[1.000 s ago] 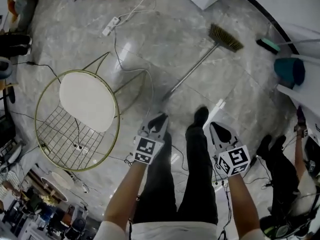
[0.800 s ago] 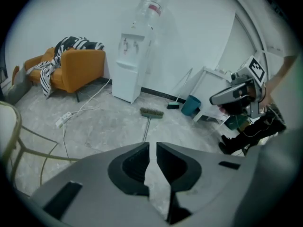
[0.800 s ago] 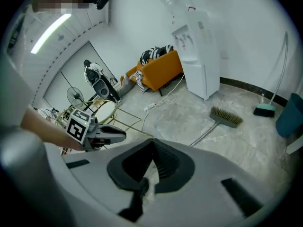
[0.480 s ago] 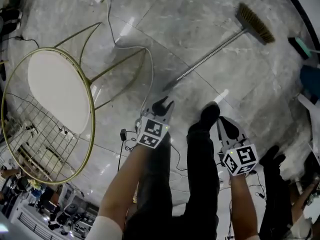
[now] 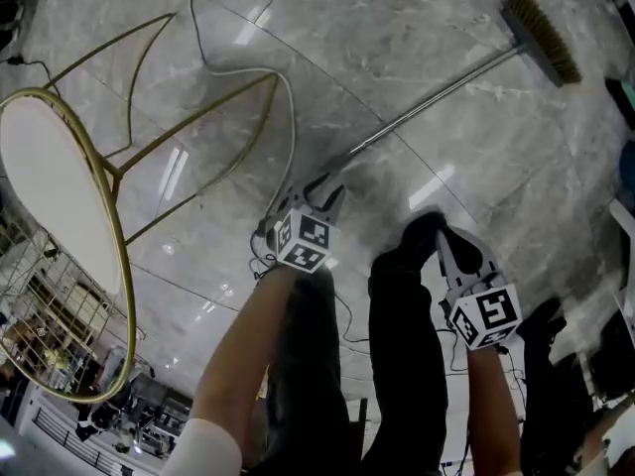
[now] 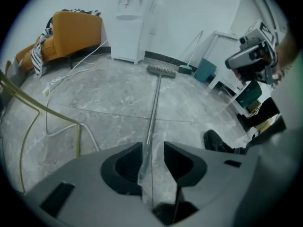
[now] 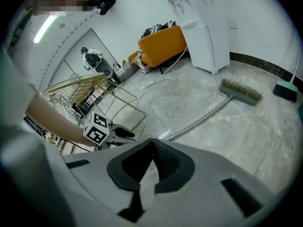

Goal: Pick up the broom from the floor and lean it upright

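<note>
Because the broom (image 5: 437, 92) lies flat on the floor (image 5: 377, 18), the left gripper (image 5: 325, 188) has its jaws opening astride the handle end, while the right gripper (image 5: 444, 238) idles beside, jaws together.

1. An indoor lounge-like room, apparently in use as a work or recording space. A polished grey marble floor (image 5: 397, 58) runs to plain white walls.
2. At the far left stands an orange armchair (image 6: 75, 32) with a striped cloth over its arm. A white water dispenser (image 6: 135, 22) stands to its right.
3. At the near left is a gold wire chair (image 5: 109, 196) with a white seat pad.
4. A power strip (image 6: 52, 82) and a loose white cable (image 5: 291, 132) lie on the floor.
</note>
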`<control>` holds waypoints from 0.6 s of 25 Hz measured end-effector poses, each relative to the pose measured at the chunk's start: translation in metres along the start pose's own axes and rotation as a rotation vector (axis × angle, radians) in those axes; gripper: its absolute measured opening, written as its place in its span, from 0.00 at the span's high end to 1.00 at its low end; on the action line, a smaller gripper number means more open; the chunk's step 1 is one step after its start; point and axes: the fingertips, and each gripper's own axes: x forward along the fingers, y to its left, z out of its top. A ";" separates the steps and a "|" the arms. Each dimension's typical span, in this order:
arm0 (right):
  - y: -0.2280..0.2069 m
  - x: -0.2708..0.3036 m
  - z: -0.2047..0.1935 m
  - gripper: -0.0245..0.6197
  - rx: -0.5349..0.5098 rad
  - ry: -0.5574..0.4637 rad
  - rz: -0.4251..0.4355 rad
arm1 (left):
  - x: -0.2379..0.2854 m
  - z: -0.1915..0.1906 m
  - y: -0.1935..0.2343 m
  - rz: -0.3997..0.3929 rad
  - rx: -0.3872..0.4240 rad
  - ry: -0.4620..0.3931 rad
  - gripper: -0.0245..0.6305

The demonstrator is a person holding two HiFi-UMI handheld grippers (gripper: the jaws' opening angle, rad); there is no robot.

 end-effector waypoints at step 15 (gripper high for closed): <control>-0.013 0.062 -0.040 0.96 -0.039 0.065 0.042 | 0.099 -0.080 0.019 -0.006 0.030 0.149 0.69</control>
